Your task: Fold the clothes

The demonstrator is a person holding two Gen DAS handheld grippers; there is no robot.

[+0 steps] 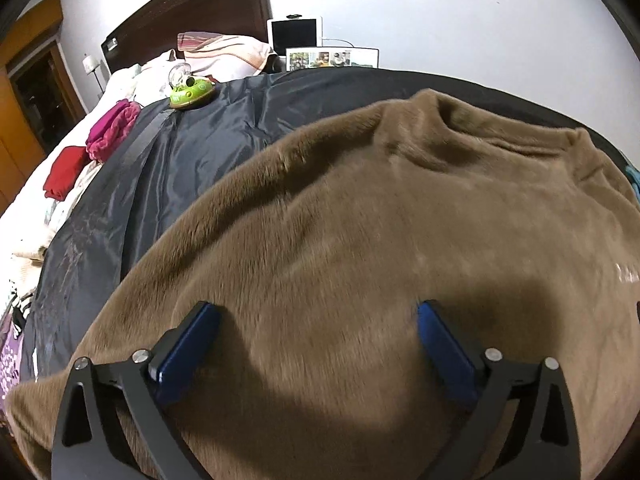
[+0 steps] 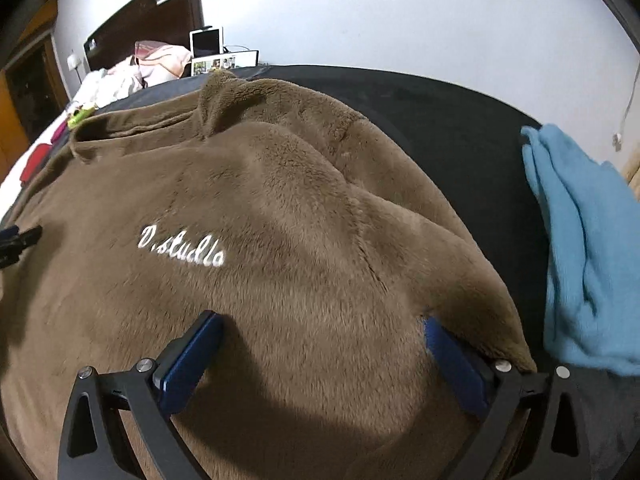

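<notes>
A brown fleece sweatshirt (image 1: 360,220) lies spread front up on a dark sheet (image 1: 192,152), collar at the far side. White lettering (image 2: 182,247) shows on its chest in the right wrist view, where the sweatshirt (image 2: 280,200) fills the middle. My left gripper (image 1: 318,312) is open just above the lower body of the sweatshirt, empty. My right gripper (image 2: 320,326) is open over the sweatshirt's right side; its right finger (image 2: 452,356) sits by a fold of the sleeve. The left gripper's tip (image 2: 20,240) shows at the left edge of the right wrist view.
A light blue garment (image 2: 588,248) lies bunched on the dark sheet to the right. A green toy (image 1: 191,94), a pink garment (image 1: 112,130) and a red one (image 1: 64,172) lie at the far left. Pillows (image 1: 224,54), a tablet (image 1: 295,34) and a headboard (image 1: 192,4) stand behind.
</notes>
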